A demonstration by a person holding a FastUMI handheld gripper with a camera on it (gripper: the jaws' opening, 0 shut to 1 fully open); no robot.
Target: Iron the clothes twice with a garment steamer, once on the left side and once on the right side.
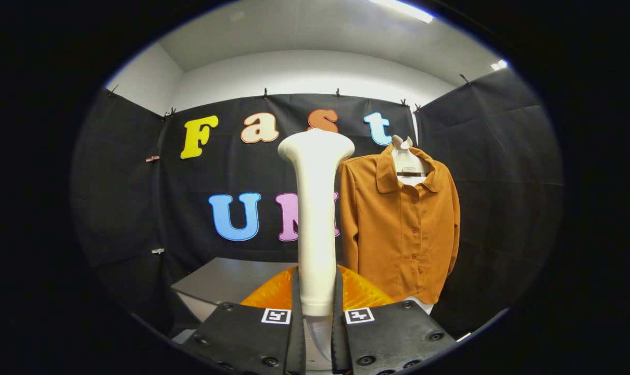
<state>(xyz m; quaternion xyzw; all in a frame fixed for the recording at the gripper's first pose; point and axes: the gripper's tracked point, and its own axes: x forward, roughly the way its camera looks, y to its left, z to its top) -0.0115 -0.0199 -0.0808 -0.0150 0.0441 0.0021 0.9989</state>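
My gripper (315, 291) is shut on the handle of a white garment steamer (316, 208), which stands upright between the fingers with its wide head at the top. Beyond the fingers and to the right hangs an orange-brown buttoned shirt (398, 229) on a white hanger (406, 156), facing me. The steamer's head is left of the shirt's collar and looks nearer to me than the shirt, not touching it.
A grey table (226, 281) stands low behind the fingers on the left. An orange ribbed object (359, 291) lies just behind the fingers at the steamer's base. Black cloth walls close the booth on three sides.
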